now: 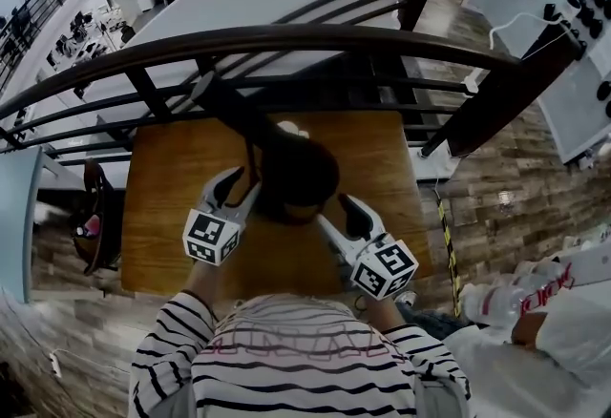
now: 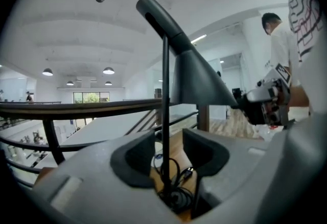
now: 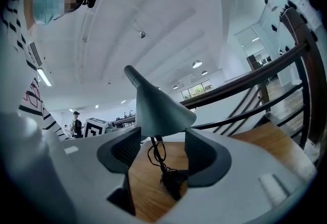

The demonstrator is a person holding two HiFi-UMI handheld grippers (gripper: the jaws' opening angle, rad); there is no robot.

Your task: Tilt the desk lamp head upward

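A dark desk lamp stands on the wooden table (image 1: pixel 172 168), its cone-shaped head (image 1: pixel 304 170) between my two grippers. My left gripper (image 1: pixel 244 185) is open at the head's left side. In the left gripper view the lamp's thin stem (image 2: pixel 165 115) and coiled cable (image 2: pixel 176 189) show through the gap of the left gripper (image 2: pixel 166 152), with the lamp head (image 2: pixel 196 82) above; the pads touch nothing. My right gripper (image 1: pixel 336 212) is open at the head's right. The right gripper view has the lamp head (image 3: pixel 156 110) just above the right gripper (image 3: pixel 156 155), with the cable (image 3: pixel 157 155) and base (image 3: pixel 172 182) beyond.
A dark curved railing (image 1: pixel 286 39) runs along the table's far edge. A chair (image 1: pixel 95 216) stands at the table's left. A person in white (image 1: pixel 563 311) is at the lower right, and a white pegboard (image 1: pixel 563 6) stands at the far right.
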